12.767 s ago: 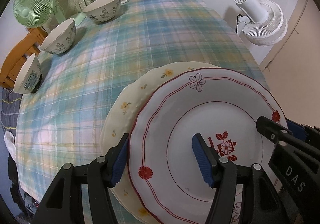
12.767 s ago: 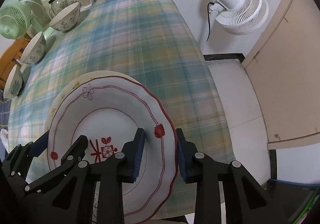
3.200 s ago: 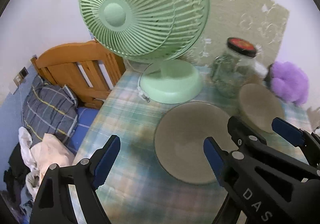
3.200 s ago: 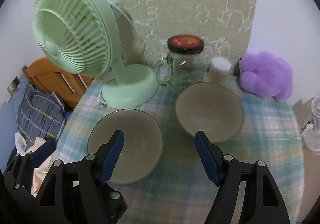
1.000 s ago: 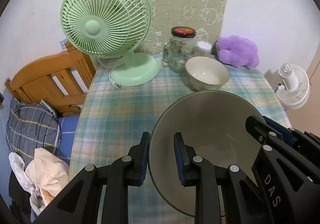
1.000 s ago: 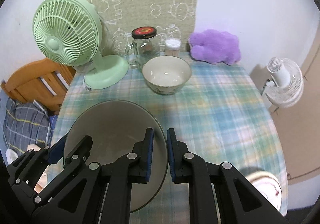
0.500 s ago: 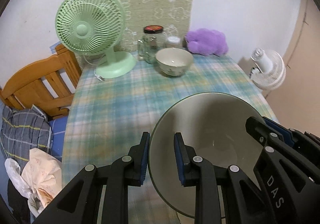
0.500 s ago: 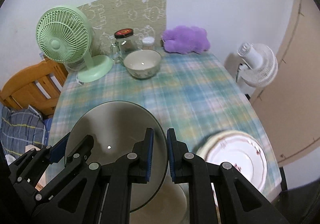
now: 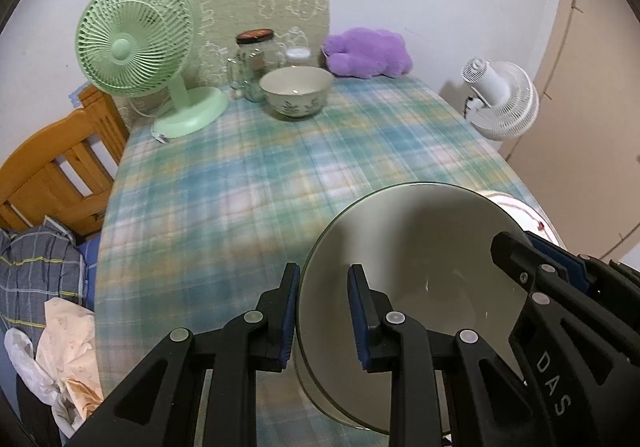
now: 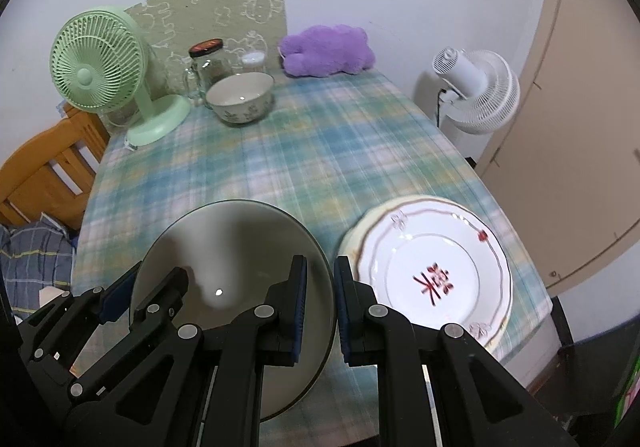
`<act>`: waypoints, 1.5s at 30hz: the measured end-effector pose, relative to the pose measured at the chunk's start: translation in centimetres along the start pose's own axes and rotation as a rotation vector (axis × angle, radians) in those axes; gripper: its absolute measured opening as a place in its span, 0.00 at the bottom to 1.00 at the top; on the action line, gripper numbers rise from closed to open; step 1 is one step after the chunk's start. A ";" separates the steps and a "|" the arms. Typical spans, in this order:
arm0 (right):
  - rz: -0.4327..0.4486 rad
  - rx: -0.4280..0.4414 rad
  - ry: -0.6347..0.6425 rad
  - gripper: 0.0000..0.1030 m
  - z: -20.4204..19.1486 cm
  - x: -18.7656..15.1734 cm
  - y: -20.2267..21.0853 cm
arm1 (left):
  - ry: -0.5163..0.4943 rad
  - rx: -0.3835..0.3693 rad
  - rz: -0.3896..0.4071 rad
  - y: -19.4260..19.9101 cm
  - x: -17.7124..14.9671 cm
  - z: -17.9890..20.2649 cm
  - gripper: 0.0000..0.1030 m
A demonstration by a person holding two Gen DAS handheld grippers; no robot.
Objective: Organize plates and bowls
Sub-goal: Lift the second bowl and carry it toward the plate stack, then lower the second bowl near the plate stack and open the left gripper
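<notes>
From my two wrist views, the biggest thing in front of me is the table (image 9: 248, 183), covered in a blue-green plaid cloth. Off its right side a white fan (image 10: 476, 91) stands on the floor, and at the far left of the tabletop sits a green fan (image 9: 136, 47) on its round base, with a wooden chair back (image 9: 52, 167) just beyond the table's left edge. A purple plush toy (image 10: 326, 51) lies against the wall at the far end.

Nearer me on the right, a stack of plates (image 10: 434, 271) rests on the cloth, the top one white with a red rim line and a red motif in the middle; a pale yellowish plate shows under it.

I am carrying a large bowl (image 10: 224, 255) above the near edge of the table, just left of the plates. Its inside is plain grey-beige, smooth and glossy with a small light spot. My left gripper (image 9: 322, 311) is clamped on its left rim, and my right gripper (image 10: 320, 303) pinches its right rim, one pad inside and one outside.

A second bowl (image 9: 296, 91) with a leaf pattern stands well apart at the far end, just in front of a glass jar (image 9: 256, 59) with a dark lid.
</notes>
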State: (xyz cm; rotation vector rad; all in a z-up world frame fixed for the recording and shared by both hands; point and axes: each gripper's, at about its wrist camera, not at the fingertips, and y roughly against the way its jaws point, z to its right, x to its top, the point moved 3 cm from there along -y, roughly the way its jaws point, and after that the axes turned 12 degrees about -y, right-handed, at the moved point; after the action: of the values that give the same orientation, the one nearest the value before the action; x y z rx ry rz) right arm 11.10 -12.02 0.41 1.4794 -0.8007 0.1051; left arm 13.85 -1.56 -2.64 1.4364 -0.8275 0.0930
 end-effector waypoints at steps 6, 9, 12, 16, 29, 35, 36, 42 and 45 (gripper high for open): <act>-0.025 -0.012 -0.004 0.17 0.9 -1.0 -0.4 | 0.004 -0.025 -0.039 -0.9 -0.9 0.5 0.21; -0.056 -0.013 -0.007 0.17 1.0 -1.6 -1.0 | 0.007 -0.023 -0.061 -1.5 -1.5 0.4 0.21; -0.082 -0.016 -0.002 0.17 0.8 -2.1 -1.7 | 0.016 -0.024 -0.084 -2.0 -2.2 0.2 0.21; -0.109 -0.016 0.014 0.17 0.3 -2.8 -2.4 | 0.030 -0.017 -0.116 -2.9 -3.0 -0.2 0.21; -0.163 -0.034 0.048 0.17 -0.6 -3.6 -4.4 | 0.037 -0.014 -0.164 -4.6 -4.0 -0.5 0.21; -0.154 -0.036 0.045 0.17 -0.4 -3.6 -4.9 | -0.002 0.017 -0.144 -4.8 -3.6 -0.1 0.21; -0.152 -0.033 0.043 0.17 -0.4 -3.6 -5.0 | -0.006 0.019 -0.140 -4.8 -3.6 -0.1 0.21; -0.162 -0.046 0.024 0.17 0.0 -4.1 -5.5 | -0.008 0.010 -0.142 -5.2 -4.2 -0.1 0.21; -0.150 -0.049 0.025 0.17 0.0 -4.3 -5.4 | -0.005 -0.008 -0.143 -5.1 -4.4 -0.1 0.28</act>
State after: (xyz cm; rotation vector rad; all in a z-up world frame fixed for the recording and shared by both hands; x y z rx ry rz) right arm 10.76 -11.04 -6.45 1.4833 -0.6653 -0.0089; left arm 13.42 -0.59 -9.30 1.4848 -0.7257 -0.0222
